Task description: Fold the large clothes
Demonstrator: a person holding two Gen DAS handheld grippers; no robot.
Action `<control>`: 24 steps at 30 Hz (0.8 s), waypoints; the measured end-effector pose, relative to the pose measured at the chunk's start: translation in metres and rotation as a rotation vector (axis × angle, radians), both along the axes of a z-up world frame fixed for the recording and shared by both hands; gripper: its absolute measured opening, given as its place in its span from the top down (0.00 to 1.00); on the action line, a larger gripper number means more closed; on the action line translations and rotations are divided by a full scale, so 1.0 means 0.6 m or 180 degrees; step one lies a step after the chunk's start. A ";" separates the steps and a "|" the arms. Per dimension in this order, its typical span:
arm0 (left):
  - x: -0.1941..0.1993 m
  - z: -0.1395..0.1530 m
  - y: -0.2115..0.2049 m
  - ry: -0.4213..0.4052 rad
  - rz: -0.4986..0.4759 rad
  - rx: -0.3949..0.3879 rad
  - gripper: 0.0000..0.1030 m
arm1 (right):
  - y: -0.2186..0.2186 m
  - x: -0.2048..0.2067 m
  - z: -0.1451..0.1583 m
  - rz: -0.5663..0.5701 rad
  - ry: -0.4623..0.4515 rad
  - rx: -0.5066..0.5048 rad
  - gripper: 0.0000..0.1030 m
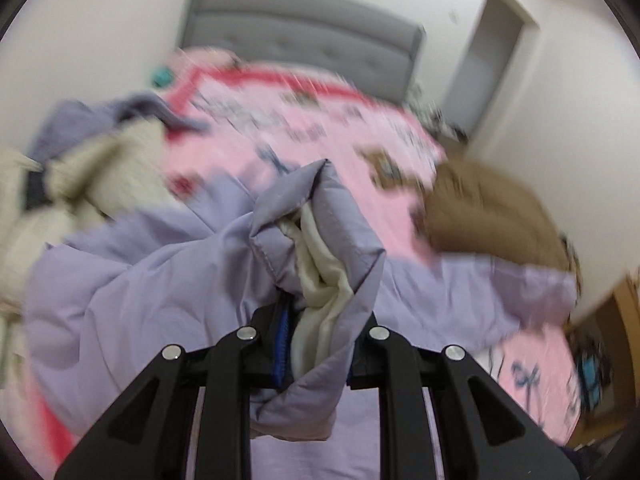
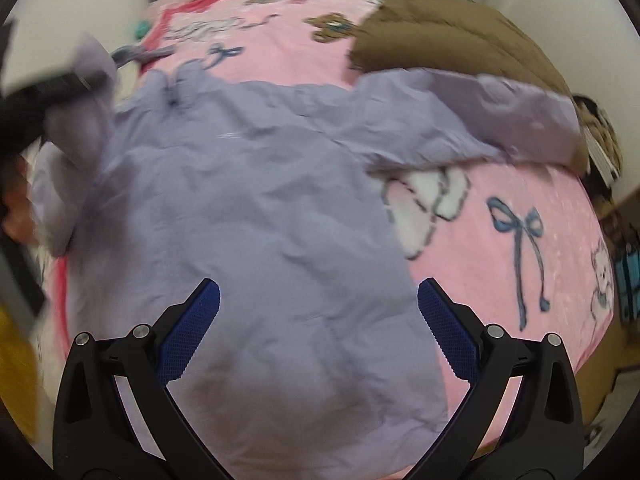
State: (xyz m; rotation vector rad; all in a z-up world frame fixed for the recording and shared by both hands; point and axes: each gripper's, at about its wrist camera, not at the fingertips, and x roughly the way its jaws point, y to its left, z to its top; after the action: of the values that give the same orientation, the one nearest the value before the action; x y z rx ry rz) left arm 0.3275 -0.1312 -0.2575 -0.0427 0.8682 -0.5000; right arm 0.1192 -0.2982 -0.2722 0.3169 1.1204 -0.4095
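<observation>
While jaws pinch lilac jacket, brown coat beside.

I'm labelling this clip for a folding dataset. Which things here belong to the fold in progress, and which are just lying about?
In the job:
lavender jacket, spread on the bed
left gripper, shut on the jacket's cuff
right gripper, open above the jacket

Lying about:
brown coat
cream knit garment
pink blanket
grey headboard
</observation>
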 end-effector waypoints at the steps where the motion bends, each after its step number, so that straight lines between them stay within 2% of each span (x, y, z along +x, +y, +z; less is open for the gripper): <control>1: -0.003 -0.035 -0.029 0.0099 -0.0068 0.0064 0.81 | -0.017 -0.003 -0.010 -0.0059 0.0025 -0.0002 0.08; 3: -0.018 -0.080 -0.052 0.0215 -0.0094 0.0105 0.81 | -0.033 -0.006 -0.022 -0.0118 0.0057 -0.0017 0.08; 5: -0.025 -0.113 -0.074 0.0157 -0.0061 0.0189 0.81 | -0.048 -0.007 -0.030 -0.0144 0.0028 -0.0045 0.08; 12: -0.030 -0.179 -0.121 0.0134 -0.0067 0.0350 0.78 | -0.081 0.020 -0.033 -0.0122 -0.0198 -0.0170 0.08; 14: -0.031 -0.178 -0.120 0.0121 -0.0113 0.0297 0.69 | -0.090 0.033 -0.028 -0.0095 -0.0288 -0.0162 0.08; 16: -0.043 -0.173 -0.125 0.0047 -0.0352 0.0127 0.40 | -0.095 0.048 -0.022 -0.0050 -0.0393 -0.0114 0.08; 18: -0.061 -0.159 -0.123 -0.0011 -0.0636 0.0049 0.29 | -0.097 0.070 -0.017 0.0080 -0.0502 -0.0050 0.08; 22: -0.114 -0.115 -0.063 -0.0247 -0.0902 0.0088 0.21 | -0.090 0.129 -0.005 0.0439 -0.0703 0.0174 0.08; 24: -0.134 -0.104 0.007 -0.0350 -0.0828 0.0361 0.21 | -0.083 0.167 -0.009 0.0648 -0.0732 0.0378 0.08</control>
State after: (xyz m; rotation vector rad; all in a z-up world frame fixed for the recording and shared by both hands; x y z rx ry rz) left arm 0.2474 -0.1267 -0.3198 0.2022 0.7967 -0.6888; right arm 0.2196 -0.3478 -0.2777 0.3415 0.9420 -0.1226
